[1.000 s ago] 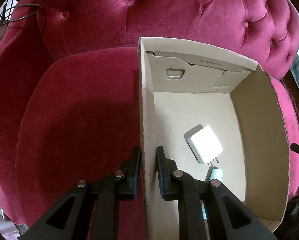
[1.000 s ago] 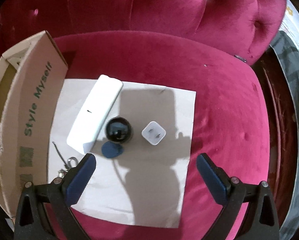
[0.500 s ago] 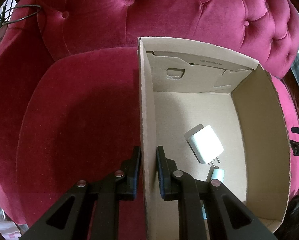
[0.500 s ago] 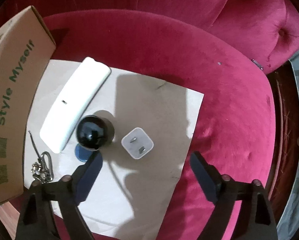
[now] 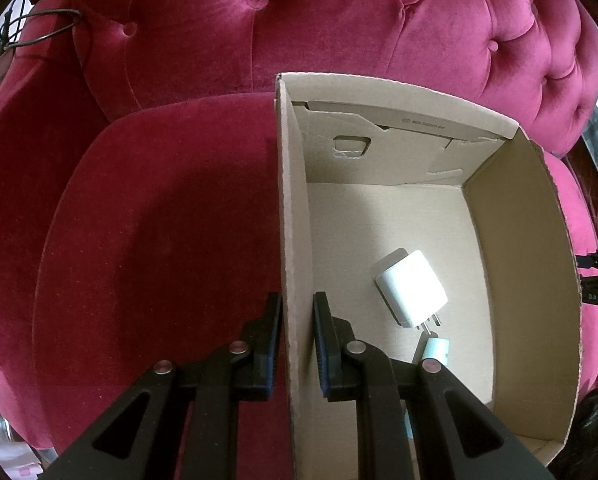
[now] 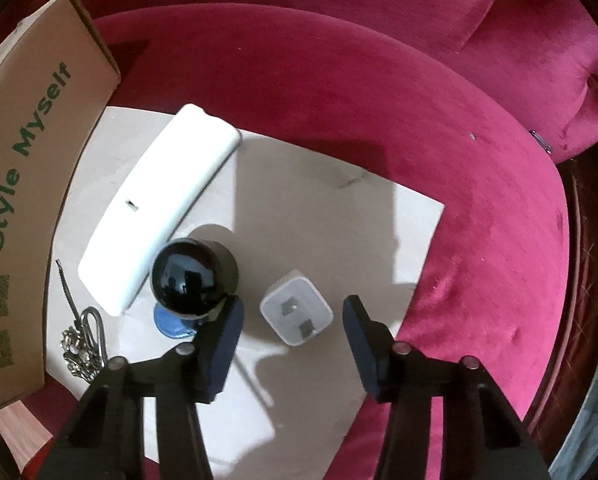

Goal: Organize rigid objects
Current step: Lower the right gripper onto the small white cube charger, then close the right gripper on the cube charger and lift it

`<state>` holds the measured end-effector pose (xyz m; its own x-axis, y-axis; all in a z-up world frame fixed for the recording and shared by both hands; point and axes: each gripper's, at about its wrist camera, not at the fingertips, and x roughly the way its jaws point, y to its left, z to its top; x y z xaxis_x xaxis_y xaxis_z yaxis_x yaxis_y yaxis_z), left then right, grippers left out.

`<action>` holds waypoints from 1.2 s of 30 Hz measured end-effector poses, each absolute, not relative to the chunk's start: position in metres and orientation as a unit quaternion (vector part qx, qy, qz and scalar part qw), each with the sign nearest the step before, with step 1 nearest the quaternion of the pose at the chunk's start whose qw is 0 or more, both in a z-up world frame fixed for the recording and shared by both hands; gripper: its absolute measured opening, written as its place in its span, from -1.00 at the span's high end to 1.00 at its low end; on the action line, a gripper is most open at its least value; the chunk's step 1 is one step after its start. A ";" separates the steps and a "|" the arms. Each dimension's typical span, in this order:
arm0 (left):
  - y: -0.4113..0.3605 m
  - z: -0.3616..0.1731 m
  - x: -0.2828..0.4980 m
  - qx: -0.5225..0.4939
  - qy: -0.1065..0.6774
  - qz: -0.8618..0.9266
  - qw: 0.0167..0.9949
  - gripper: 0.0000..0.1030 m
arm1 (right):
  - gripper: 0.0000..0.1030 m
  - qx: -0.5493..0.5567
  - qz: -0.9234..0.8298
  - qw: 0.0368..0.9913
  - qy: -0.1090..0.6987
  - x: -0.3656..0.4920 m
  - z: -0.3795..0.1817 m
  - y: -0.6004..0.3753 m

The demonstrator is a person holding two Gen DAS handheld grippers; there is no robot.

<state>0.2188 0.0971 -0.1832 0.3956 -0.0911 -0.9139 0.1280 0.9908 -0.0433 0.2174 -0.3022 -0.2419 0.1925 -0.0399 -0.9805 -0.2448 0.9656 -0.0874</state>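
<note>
So far one charger (image 5: 413,288) lies boxed; our left claw (image 5: 297,336) pinches the cardboard box (image 5: 295,216) wall, our open right claw (image 6: 293,330) straddles another plug adapter (image 6: 297,313).

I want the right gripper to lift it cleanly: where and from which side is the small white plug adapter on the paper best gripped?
Grip the white plug adapter across two opposite flat side walls, coming straight down from above. It lies prongs-up on the paper sheet, so its sides are exposed. The right gripper is open with its fingers either side of it; the black ball sits close beside the left finger.
</note>
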 end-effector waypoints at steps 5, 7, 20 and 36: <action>0.097 -0.184 0.219 0.017 0.546 -0.065 0.835 0.68 | 0.34 -0.112 0.068 0.763 0.633 0.221 -0.240 -0.300; 0.097 -0.184 0.219 0.017 0.546 -0.065 0.835 0.68 | 0.34 -0.112 0.065 0.762 0.634 0.221 -0.239 -0.300; 0.096 -0.184 0.218 0.016 0.544 -0.065 0.836 0.68 | 0.34 -0.114 0.054 0.769 0.627 0.209 -0.216 -0.278; 0.098 -0.185 0.217 0.013 0.542 -0.066 0.838 0.68 | 0.34 -0.114 0.055 0.787 0.604 0.196 -0.186 -0.265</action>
<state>0.2173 0.0980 -0.1846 0.4045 -0.0954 -0.9095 0.1245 0.9910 -0.0485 0.1962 -0.2645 -0.1864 0.2634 -0.0503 -0.9634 -0.2245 0.9680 -0.1120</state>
